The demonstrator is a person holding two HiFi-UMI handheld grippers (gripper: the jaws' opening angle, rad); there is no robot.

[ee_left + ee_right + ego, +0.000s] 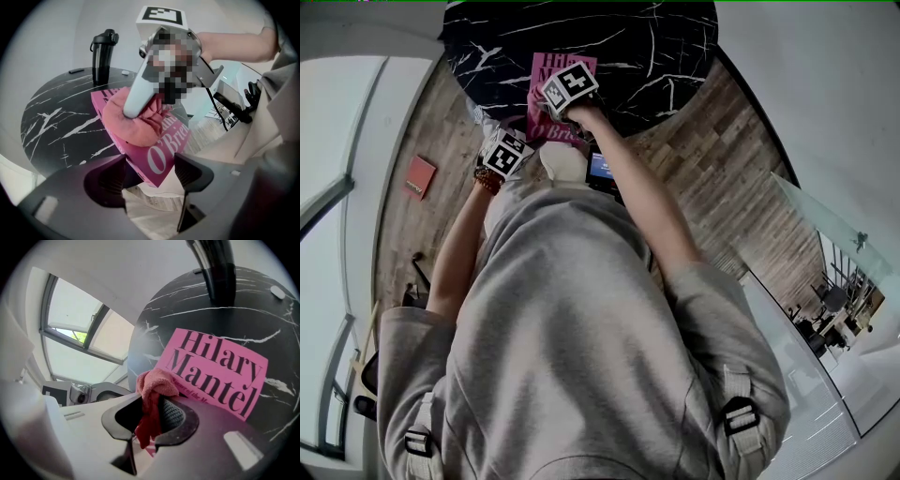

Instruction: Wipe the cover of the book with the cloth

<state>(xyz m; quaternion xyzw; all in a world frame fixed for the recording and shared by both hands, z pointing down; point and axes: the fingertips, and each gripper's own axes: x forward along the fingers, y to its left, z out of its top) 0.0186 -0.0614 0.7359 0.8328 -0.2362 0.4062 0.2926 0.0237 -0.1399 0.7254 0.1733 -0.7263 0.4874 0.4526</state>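
A pink book with black lettering lies on the round black marble table, and its near corner sticks out past the table's edge. My right gripper is shut on a bunched pink cloth, and in the left gripper view it presses the cloth onto the cover. My left gripper stands open at the table's edge, with the overhanging corner wedged between its jaws. In the head view the right gripper is over the book, and the left gripper is just below it.
A tall black bottle stands at the far side of the table, with a small white object near it. A flat red item lies on the wooden floor by the window. A lit screen sits beside my knee.
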